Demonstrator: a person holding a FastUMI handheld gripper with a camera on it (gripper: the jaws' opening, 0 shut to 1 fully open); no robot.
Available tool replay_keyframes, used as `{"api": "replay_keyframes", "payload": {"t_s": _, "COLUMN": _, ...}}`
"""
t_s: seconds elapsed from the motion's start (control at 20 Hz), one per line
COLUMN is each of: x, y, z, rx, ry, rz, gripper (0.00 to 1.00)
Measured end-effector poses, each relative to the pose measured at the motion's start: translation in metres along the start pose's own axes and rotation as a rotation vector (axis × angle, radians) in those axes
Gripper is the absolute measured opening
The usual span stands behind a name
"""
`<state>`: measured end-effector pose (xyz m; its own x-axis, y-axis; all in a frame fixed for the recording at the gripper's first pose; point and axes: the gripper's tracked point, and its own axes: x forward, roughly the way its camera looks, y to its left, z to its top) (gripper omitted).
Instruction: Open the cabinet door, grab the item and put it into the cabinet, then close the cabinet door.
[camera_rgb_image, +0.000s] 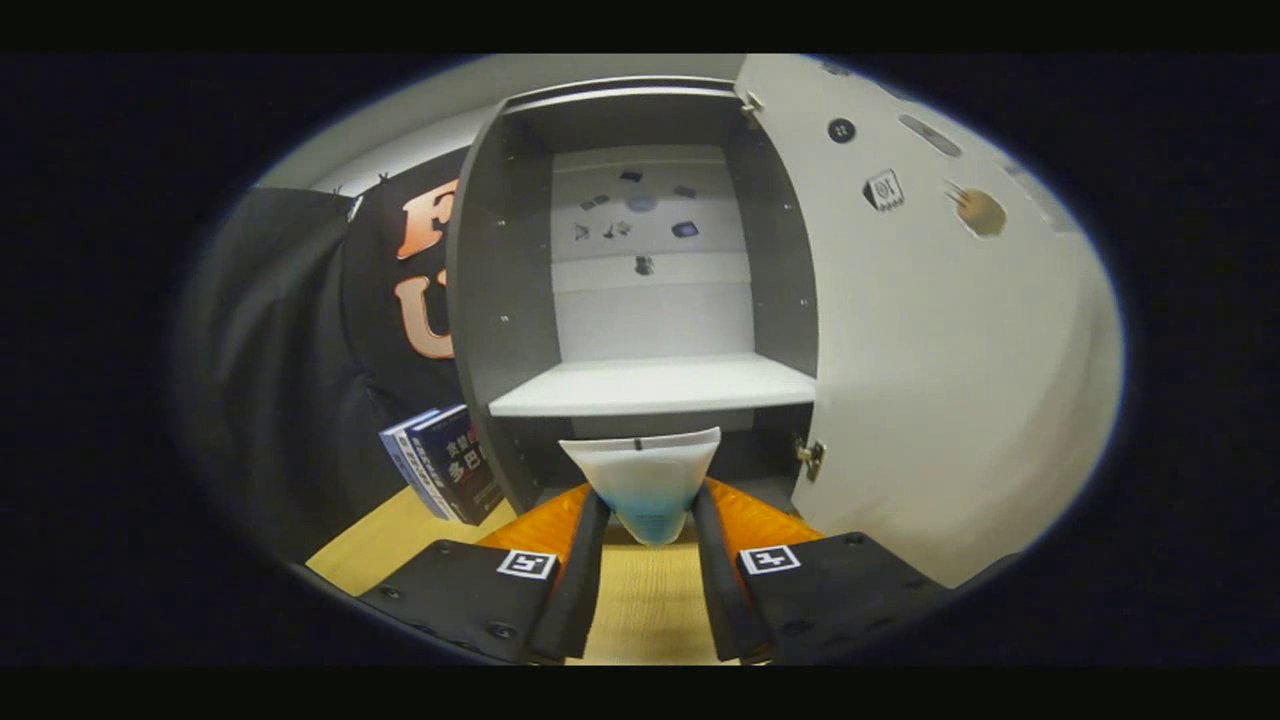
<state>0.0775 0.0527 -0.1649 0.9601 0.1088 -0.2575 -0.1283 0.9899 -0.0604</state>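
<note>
While the tool (648, 520) points straight at the open cabinet (640, 250), its two fingers (585, 560) press in from either side on the lower, narrow end of a white pouch with a blue bottom (645, 480), so the tool is closed on the pouch at a narrow spread. The pouch stands upright between the fingertips, its wide white top edge rising above them and overlapping the dark front of the cabinet just under the white shelf (655, 385). The pouch is therefore in front of the cabinet, below shelf level, and not yet inside it.

The cabinet door (930, 350) is swung wide open to the right of the tool, with a hinge (810, 457) showing at its lower inner edge near the pouch. Small dark stickers dot the pale back panel above the shelf.

Below the fingers runs the wooden counter (645, 600). To the left of the cabinet, resting on the counter and leaning against the cabinet's side, are a couple of dark-covered books (445, 478), well apart from the tool.
</note>
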Motion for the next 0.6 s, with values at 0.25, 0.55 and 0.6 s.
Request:
{"api": "replay_keyframes", "payload": {"t_s": 0.25, "x": 0.026, "y": 0.019, "z": 0.100, "rx": -0.013, "ry": -0.101, "rz": 0.077, "gripper": 0.53}}
{"api": "replay_keyframes", "payload": {"t_s": 0.55, "x": 0.105, "y": 0.009, "z": 0.150, "rx": -0.023, "ry": -0.057, "rz": 0.060, "gripper": 0.53}}
{"api": "replay_keyframes", "payload": {"t_s": 0.6, "x": 0.121, "y": 0.006, "z": 0.149, "rx": -0.030, "ry": -0.039, "rz": 0.050, "gripper": 0.53}}
